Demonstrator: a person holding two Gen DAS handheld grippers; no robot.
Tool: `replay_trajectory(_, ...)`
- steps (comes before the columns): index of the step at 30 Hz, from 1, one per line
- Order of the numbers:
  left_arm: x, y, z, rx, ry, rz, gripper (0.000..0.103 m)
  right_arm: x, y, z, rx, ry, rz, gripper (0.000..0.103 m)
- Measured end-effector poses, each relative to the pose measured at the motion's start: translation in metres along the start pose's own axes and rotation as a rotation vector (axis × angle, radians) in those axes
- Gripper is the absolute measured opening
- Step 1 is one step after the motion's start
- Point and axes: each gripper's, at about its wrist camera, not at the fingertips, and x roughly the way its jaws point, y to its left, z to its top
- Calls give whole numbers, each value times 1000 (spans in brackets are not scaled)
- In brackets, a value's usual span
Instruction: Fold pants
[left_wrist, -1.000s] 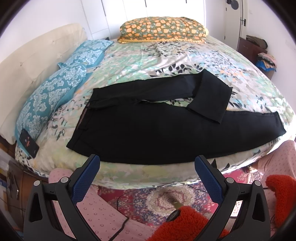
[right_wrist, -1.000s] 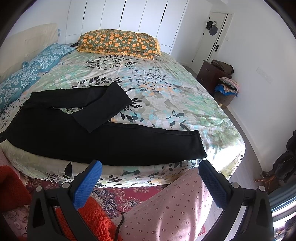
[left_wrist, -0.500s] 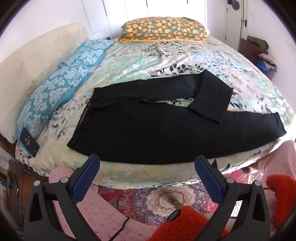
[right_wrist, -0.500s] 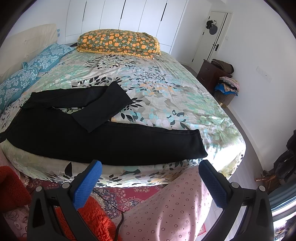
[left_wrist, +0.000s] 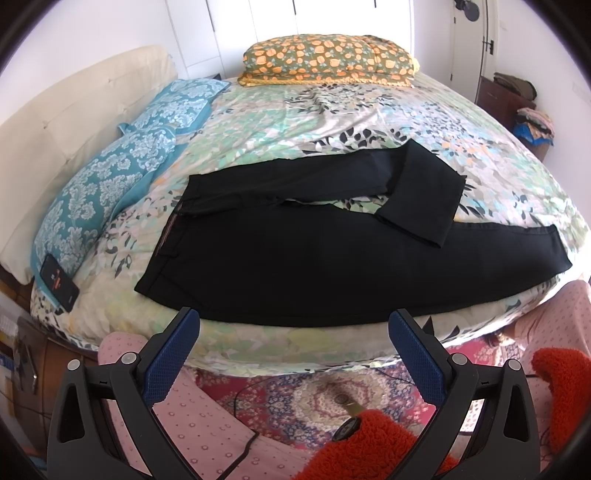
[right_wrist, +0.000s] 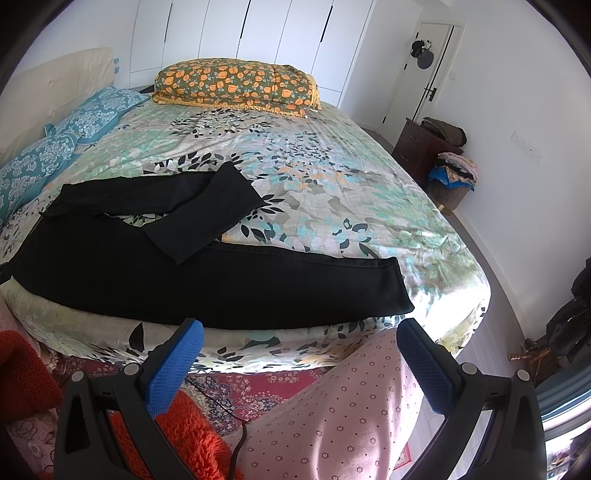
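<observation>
Black pants (left_wrist: 314, 266) lie flat near the front edge of the bed, waistband to the left. The near leg runs straight to the right. The far leg is bent back on itself, its cuff end (left_wrist: 424, 206) lying over the near leg. The pants also show in the right wrist view (right_wrist: 221, 284), the near cuff at the right (right_wrist: 391, 288). My left gripper (left_wrist: 295, 328) is open and empty, held off the bed's front edge. My right gripper (right_wrist: 299, 339) is open and empty, just short of the near leg.
The floral bedspread (right_wrist: 332, 177) covers the bed. Blue pillows (left_wrist: 110, 184) and a phone (left_wrist: 59, 282) lie at the left; an orange floral pillow (right_wrist: 236, 86) lies at the back. A patterned rug (left_wrist: 314, 391) is below. A dresser and laundry basket (right_wrist: 450, 177) stand at the right wall.
Both grippers stay open. The views have shifted only slightly; the pants have not moved.
</observation>
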Motion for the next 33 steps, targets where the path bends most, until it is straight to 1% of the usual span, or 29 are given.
replay_trajectory(8,-2,5,-1,2,-4,-2,102,-2,0,0,0,-9,10,103)
replay_trajectory(11,-4,3,-1,8,-13,0,102,-2,5,-1,-22,-13,36,103)
replay_trajectory(16,-5,-1,-1,9,-17,-1,102,-7,13,-2,-61,-37,46,103)
replay_trajectory(19,-5,-2,0,7,-18,-6,102,-7,15,-3,-66,-32,38,103)
replay_trajectory(26,-3,-8,-1,3,-10,-12,102,-7,10,-2,-45,-25,-11,103)
replay_trajectory(33,-2,-10,-1,6,-9,-12,102,-6,10,-1,-53,-22,-10,103)
